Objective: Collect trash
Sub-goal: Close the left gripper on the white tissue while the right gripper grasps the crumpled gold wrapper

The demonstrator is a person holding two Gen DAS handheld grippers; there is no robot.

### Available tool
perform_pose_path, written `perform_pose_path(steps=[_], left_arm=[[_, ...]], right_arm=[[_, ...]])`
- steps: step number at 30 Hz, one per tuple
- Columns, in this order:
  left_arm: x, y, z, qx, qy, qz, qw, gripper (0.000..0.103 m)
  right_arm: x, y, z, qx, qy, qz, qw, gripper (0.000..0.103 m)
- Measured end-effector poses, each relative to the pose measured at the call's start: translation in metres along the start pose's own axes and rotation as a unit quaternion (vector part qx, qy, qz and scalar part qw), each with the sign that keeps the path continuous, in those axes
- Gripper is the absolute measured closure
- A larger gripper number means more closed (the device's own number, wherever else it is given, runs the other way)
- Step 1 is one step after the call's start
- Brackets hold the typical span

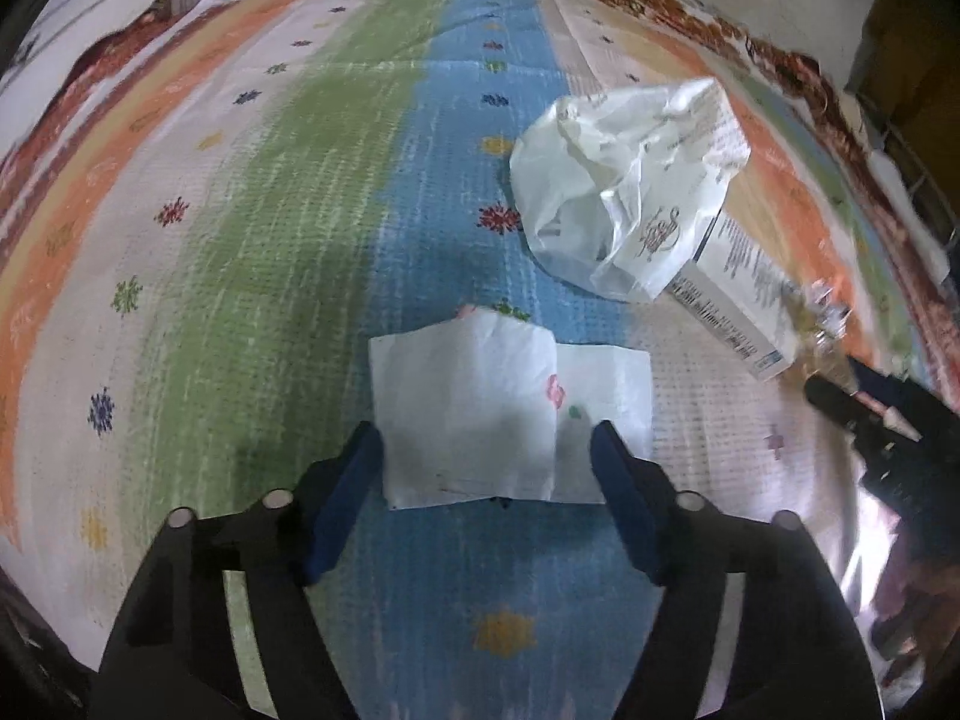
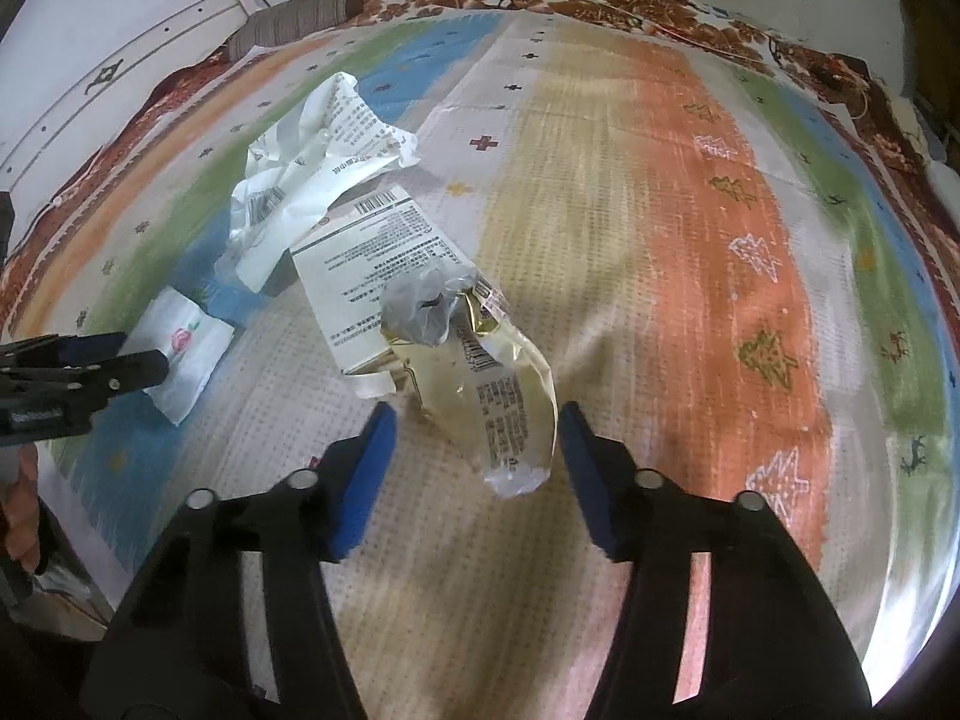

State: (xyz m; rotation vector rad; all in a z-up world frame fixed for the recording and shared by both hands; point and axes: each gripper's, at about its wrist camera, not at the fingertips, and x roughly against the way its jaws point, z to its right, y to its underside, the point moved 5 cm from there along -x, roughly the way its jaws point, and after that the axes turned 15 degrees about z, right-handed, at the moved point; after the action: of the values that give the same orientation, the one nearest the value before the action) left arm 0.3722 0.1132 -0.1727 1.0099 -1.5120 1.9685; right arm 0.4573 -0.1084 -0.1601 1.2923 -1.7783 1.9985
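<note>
While our left gripper [image 1: 486,450] straddles the folded white paper napkin [image 1: 468,408] on the striped woven mat [image 1: 270,240], jaws partly apart and not pinching, our right gripper [image 2: 477,432] likewise brackets the crumpled gold-and-clear plastic wrapper [image 2: 498,384]. We judge both pickups in hand; next, close on each.

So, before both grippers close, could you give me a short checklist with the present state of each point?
1. Folded napkin between the left gripper fingers: ok.
2. Left pads pressing the napkin: not ok, not yet.
3. Gold wrapper between the right gripper fingers: ok.
4. Right pads pressing the wrapper: cannot tell.
5. White box clear of the wrapper: not ok, the wrapper overlaps it.
6. Crumpled white bag outside both grippers: ok.
</note>
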Motion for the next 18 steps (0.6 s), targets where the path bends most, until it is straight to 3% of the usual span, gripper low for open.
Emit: perform_pose_path(steps=[2, 5, 7, 9, 12, 18], left_arm=[[-0.003, 0.001, 0.003, -0.02, -0.012, 0.0, 0.9997, 0.041], [-0.002, -0.001, 0.005, -0.026, -0.008, 0.007, 0.9996, 0.058], [-0.001, -0.003, 0.006, -0.023, -0.003, 0.006, 0.9997, 0.082], [0.0, -0.004, 0.005, -0.017, -0.002, 0.001, 0.9999, 0.092], [0.005, -0.009, 0.005, -0.002, 0.0, -0.003, 1.0, 0.095], [0.021, -0.024, 0.009, 0.023, 0.015, 0.021, 0.9994, 0.096]], right_arm=[[-0.002, 0.001, 0.0, 0.002, 0.0, -0.002, 1.0, 0.058], [-0.003, 0.003, 0.004, -0.005, 0.007, -0.003, 1.0, 0.066], [-0.002, 0.003, 0.005, -0.007, 0.007, -0.002, 1.0, 0.077], [-0.001, 0.002, 0.005, -0.01, 0.008, -0.001, 1.0, 0.079], [0.002, 0.0, 0.003, -0.014, 0.002, -0.001, 1.0, 0.085], [0.007, -0.003, -0.004, -0.013, 0.005, -0.009, 1.0, 0.087]])
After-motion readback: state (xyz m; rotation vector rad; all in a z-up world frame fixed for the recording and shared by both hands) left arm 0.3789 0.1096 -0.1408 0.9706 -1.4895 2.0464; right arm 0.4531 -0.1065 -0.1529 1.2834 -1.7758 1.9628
